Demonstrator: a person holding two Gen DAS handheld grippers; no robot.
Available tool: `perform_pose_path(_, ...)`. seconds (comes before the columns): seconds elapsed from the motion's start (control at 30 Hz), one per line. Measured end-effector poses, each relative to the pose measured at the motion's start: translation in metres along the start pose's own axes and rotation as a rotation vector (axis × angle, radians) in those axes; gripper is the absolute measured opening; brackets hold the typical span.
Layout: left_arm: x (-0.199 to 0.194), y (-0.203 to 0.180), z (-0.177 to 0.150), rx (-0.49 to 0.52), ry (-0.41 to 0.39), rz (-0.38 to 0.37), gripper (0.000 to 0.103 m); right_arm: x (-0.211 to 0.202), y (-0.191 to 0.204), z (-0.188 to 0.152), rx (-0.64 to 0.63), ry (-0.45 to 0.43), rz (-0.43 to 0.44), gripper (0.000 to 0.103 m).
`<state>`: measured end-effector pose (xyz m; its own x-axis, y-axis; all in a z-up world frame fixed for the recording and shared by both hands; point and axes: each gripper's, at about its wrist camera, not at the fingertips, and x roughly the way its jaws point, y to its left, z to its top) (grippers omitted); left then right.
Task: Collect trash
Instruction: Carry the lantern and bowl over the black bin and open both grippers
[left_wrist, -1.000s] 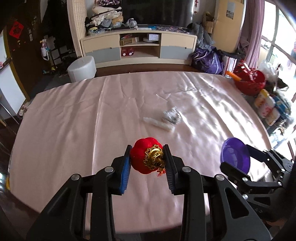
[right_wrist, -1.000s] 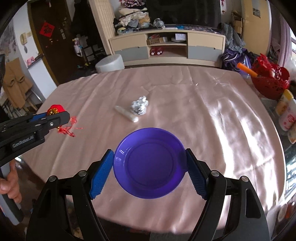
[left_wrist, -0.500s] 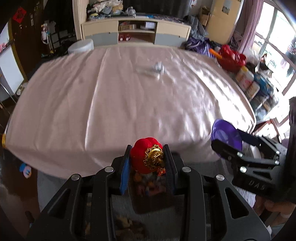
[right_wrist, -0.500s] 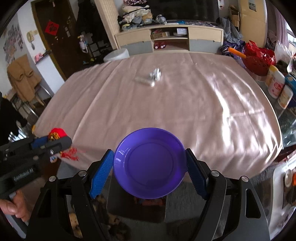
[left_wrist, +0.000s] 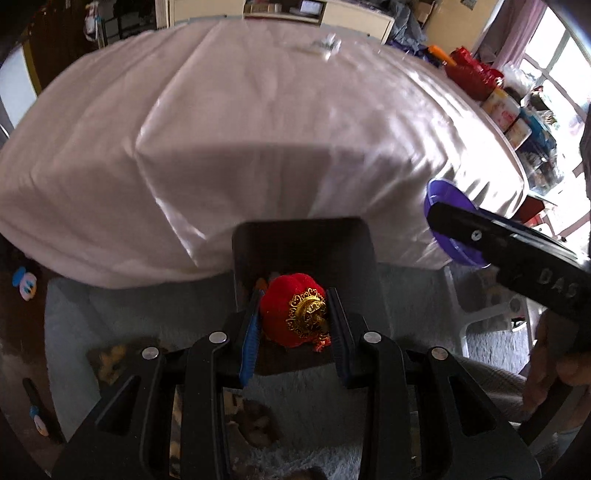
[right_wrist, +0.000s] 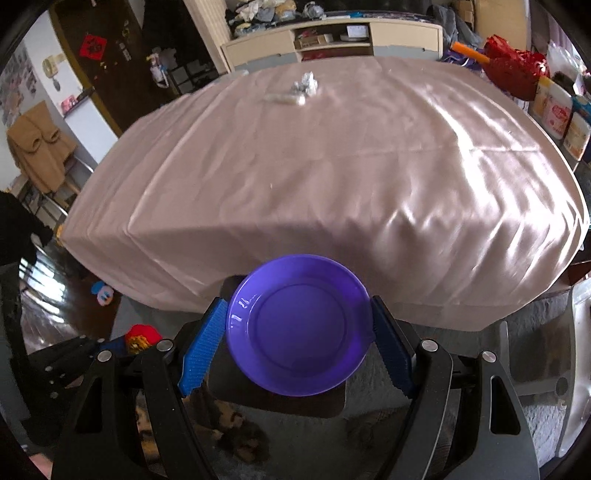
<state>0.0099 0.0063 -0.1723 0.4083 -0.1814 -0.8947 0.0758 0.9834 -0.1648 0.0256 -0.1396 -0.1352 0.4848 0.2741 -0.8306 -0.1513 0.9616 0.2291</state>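
My left gripper (left_wrist: 293, 319) is shut on a red plush lantern (left_wrist: 291, 314) with a gold cap. It hangs over the mouth of a dark bin (left_wrist: 303, 251) that stands on the floor against the table's front. My right gripper (right_wrist: 299, 326) is shut on a purple plastic plate (right_wrist: 299, 325), held flat above the same bin (right_wrist: 280, 402). The plate (left_wrist: 448, 221) and the right gripper's black body show at the right of the left wrist view. The lantern (right_wrist: 142, 336) shows at the lower left of the right wrist view. Crumpled foil (right_wrist: 304, 85) and a white roll (right_wrist: 282, 99) lie far off on the tablecloth.
A pink satin cloth covers the round table (right_wrist: 332, 166) and drapes down behind the bin. A grey rug (left_wrist: 129, 314) lies under the bin with small debris on it. Jars (right_wrist: 557, 110) and a red basket (right_wrist: 513, 74) stand beyond the table's right side. A cartoon-duck toy (left_wrist: 24, 286) lies on the dark floor.
Both grippers have drawn back from over the table and sunk toward the floor. The bin has come into view under them. Lantern and plate stay gripped as before.
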Motion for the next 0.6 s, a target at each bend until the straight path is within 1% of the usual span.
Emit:
perform_pose_path(0.07,0.010,0.003,-0.002,0.005,0.019,0.012,0.032,0.007,0.001,0.000,-0.009,0.008,-0.009,0.078)
perform_pose_path(0.17,0.016,0.000,-0.003,0.033,0.027,0.020,0.032,0.016,0.002,0.002,-0.001,0.023,-0.009,0.078)
perform_pose_path(0.37,0.019,-0.007,-0.008,0.065,0.047,0.000,0.032,0.030,0.008,0.001,-0.002,0.058,0.005,0.078)
perform_pose_path(0.4,0.019,-0.008,-0.009,0.068,0.047,0.001,0.034,0.030,0.010,0.001,-0.001,0.058,0.007,0.079)
perform_pose_path(0.43,0.020,-0.008,-0.008,0.065,0.048,0.003,0.038,0.031,0.010,0.002,0.000,0.060,0.009,0.079)
perform_pose_path(0.47,0.019,-0.008,-0.008,0.061,0.047,0.002,0.049,0.032,0.010,0.002,0.002,0.060,0.005,0.079)
perform_pose_path(0.5,0.018,-0.007,-0.008,0.053,0.042,0.003,0.057,0.033,0.010,0.002,0.004,0.062,0.004,0.079)
perform_pose_path(0.57,0.017,-0.007,-0.006,0.055,0.034,0.010,0.059,0.035,0.008,0.003,0.013,0.074,0.005,0.081)
perform_pose_path(0.6,0.016,-0.006,-0.005,0.054,0.032,0.011,0.061,0.036,0.007,0.004,0.017,0.076,0.006,0.083)
